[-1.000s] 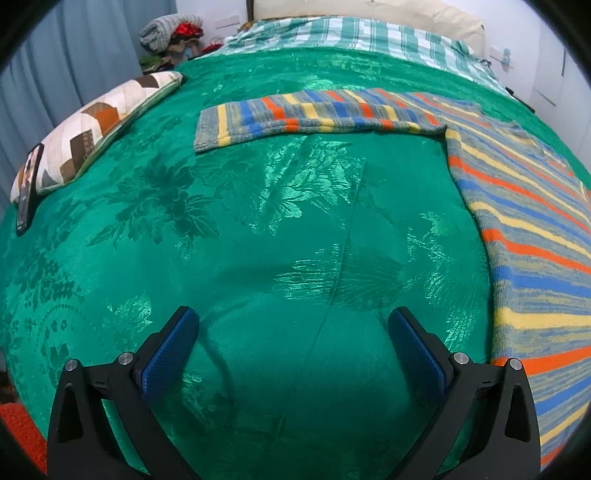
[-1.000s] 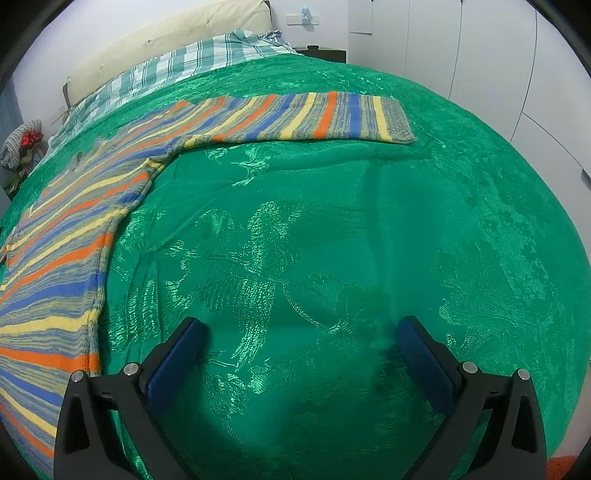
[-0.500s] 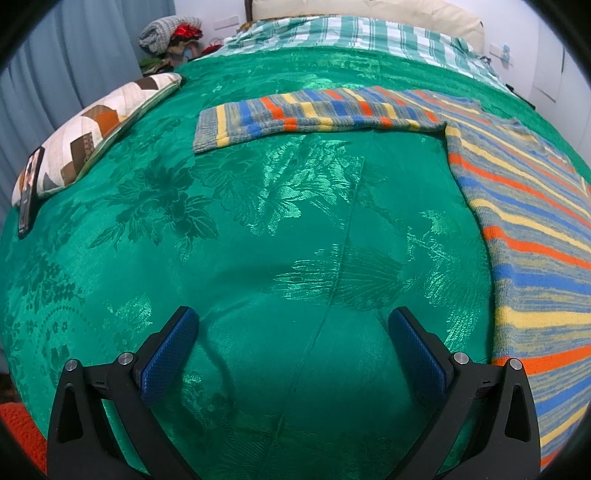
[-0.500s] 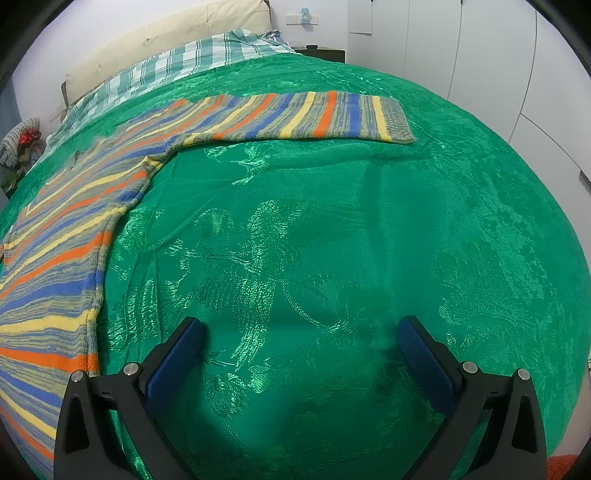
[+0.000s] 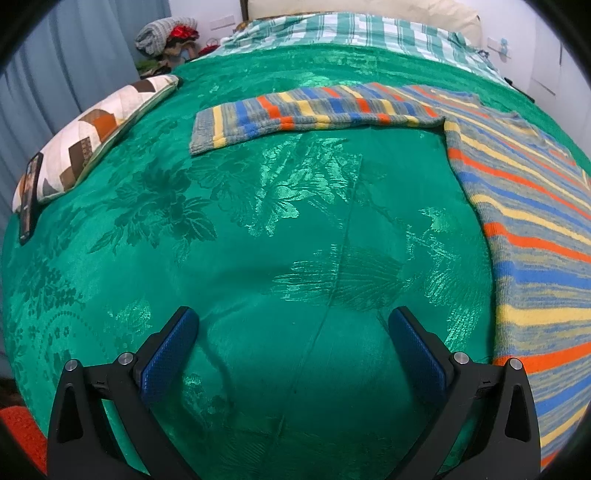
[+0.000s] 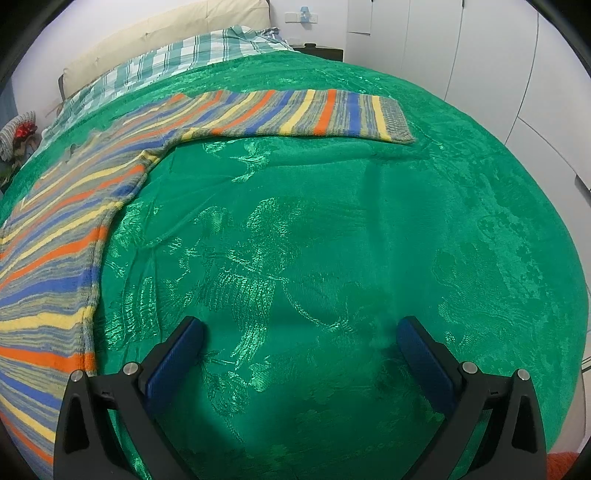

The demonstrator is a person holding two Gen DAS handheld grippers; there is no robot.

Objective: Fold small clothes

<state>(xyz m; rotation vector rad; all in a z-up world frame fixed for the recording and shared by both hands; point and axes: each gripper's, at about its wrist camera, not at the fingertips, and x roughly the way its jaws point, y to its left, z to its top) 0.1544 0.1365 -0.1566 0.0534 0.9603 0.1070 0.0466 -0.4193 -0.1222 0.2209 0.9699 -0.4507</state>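
Note:
A striped knit sweater (image 5: 535, 236) in orange, blue, yellow and grey lies flat on the green bedspread (image 5: 280, 221). In the left wrist view its body fills the right side and one sleeve (image 5: 310, 110) stretches left at the far end. In the right wrist view the sweater body (image 6: 55, 258) lies at the left and the other sleeve (image 6: 306, 114) reaches right. My left gripper (image 5: 293, 325) hovers open over bare bedspread left of the sweater. My right gripper (image 6: 300, 334) is open too, over the bedspread (image 6: 369, 240) right of the sweater. Neither touches the cloth.
A patchwork pillow (image 5: 92, 136) with a dark phone (image 5: 29, 195) leaning on it lies at the bed's left edge. A checked sheet (image 5: 351, 33) and cream headboard cushion (image 6: 159, 37) are at the far end. White cupboard doors (image 6: 480, 55) stand to the right.
Both grippers have drifted only slightly; the views shift a little. The sweater has not moved and both grippers stay open.

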